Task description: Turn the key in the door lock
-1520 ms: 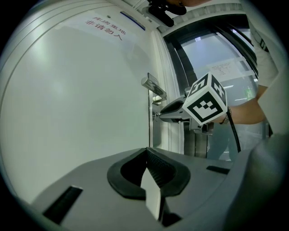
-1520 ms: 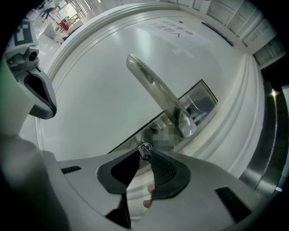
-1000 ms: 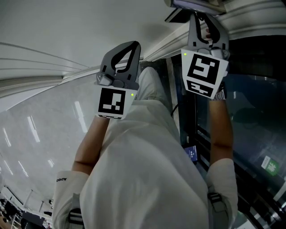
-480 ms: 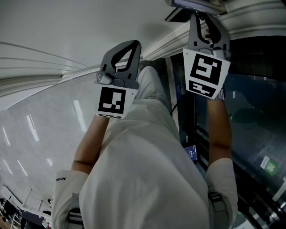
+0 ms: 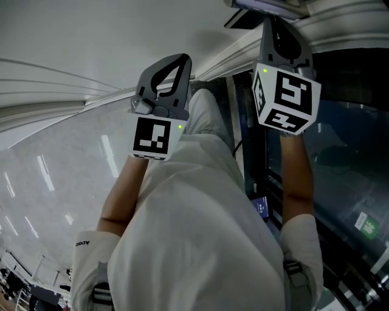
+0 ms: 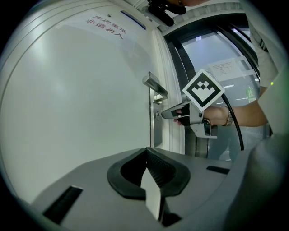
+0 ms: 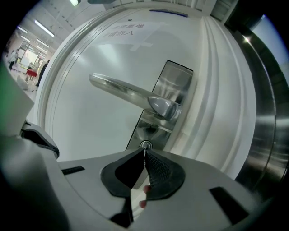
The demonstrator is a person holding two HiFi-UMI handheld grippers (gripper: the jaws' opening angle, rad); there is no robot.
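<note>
A white door (image 6: 81,90) carries a silver lever handle (image 7: 131,92) on a steel lock plate (image 7: 174,83), with the round lock cylinder (image 7: 145,145) below the lever. My right gripper (image 7: 145,152) points straight at that cylinder; its jaws have just been closing and now pinch a thin metal sliver there, the key. From the left gripper view, the right gripper (image 6: 162,113) has its tips against the plate under the handle (image 6: 155,85). My left gripper (image 6: 146,151) hangs back from the door, shut and holding nothing. Both the left gripper (image 5: 167,73) and the right gripper (image 5: 282,36) show in the head view.
Right of the door runs a moulded white frame (image 7: 216,103), then a metal post (image 7: 266,113) and dark glass (image 5: 346,140). A door closer (image 6: 165,6) sits at the top and a printed notice (image 6: 106,25) is on the door. My white-shirted torso (image 5: 200,231) fills the lower head view.
The right gripper's marker cube has rolled, so a second face of it now shows. The left gripper has not moved.
</note>
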